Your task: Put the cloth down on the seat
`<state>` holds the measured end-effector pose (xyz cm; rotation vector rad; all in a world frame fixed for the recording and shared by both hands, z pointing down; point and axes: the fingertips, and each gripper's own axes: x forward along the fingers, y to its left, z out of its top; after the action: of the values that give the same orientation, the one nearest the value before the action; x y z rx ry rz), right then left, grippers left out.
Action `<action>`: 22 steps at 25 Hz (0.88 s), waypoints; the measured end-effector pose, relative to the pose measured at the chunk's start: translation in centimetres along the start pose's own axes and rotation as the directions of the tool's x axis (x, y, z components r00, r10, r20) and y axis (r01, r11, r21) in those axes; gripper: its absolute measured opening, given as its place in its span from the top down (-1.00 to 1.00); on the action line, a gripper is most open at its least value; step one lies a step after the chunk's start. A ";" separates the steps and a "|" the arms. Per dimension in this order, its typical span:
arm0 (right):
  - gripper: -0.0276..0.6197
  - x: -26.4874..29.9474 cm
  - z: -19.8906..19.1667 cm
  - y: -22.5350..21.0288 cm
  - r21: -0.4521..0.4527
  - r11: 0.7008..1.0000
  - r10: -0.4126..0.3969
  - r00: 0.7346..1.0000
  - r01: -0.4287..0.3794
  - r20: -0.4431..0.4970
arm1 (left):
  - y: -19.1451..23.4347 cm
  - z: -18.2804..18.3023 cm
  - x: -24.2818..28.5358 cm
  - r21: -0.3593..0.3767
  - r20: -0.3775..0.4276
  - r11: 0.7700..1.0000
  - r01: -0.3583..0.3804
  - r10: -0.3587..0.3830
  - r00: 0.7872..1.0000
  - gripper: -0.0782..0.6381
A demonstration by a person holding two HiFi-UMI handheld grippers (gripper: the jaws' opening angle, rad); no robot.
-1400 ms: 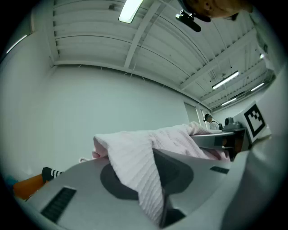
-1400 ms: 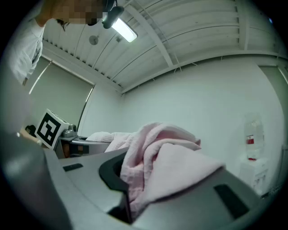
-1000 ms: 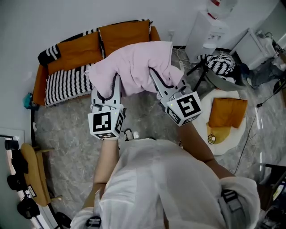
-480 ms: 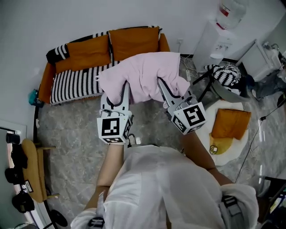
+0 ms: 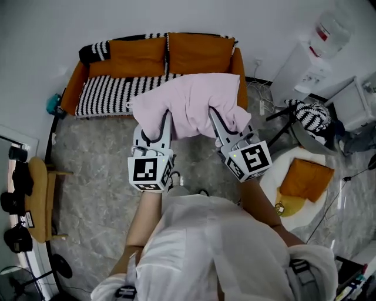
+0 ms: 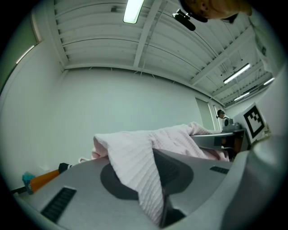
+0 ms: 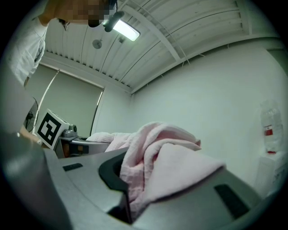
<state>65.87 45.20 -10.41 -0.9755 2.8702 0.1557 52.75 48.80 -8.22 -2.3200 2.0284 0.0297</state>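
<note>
The left gripper (image 5: 156, 122) and right gripper (image 5: 218, 120) both clench the cloth (image 5: 188, 101) spanning between them; the seat (image 5: 111, 94) lies ahead, nearer the left.

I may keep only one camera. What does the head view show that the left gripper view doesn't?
Head view only: the striped seat and the floor. Left gripper view only: the ceiling lamp. Both: the cloth, pinched by the left tongs and the right tongs.
</note>
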 end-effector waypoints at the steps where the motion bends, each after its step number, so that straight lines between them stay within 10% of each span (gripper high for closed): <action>1: 0.67 0.7 -0.1 0.5 0.003 1.000 0.016 1.000 -0.016 -0.001 | 0.8 -0.1 -0.3 0.000 -0.002 1.000 -0.015 0.015 1.000 0.52; 22: 0.67 26.0 -3.3 14.8 0.062 0.977 0.204 0.979 -0.204 0.009 | 28.7 -0.9 -2.3 0.032 -0.021 0.979 -0.200 0.201 0.979 0.52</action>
<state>36.14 40.81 -9.68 -0.6685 2.9484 0.0819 24.03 47.25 -8.14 -2.0995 2.2497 -0.0194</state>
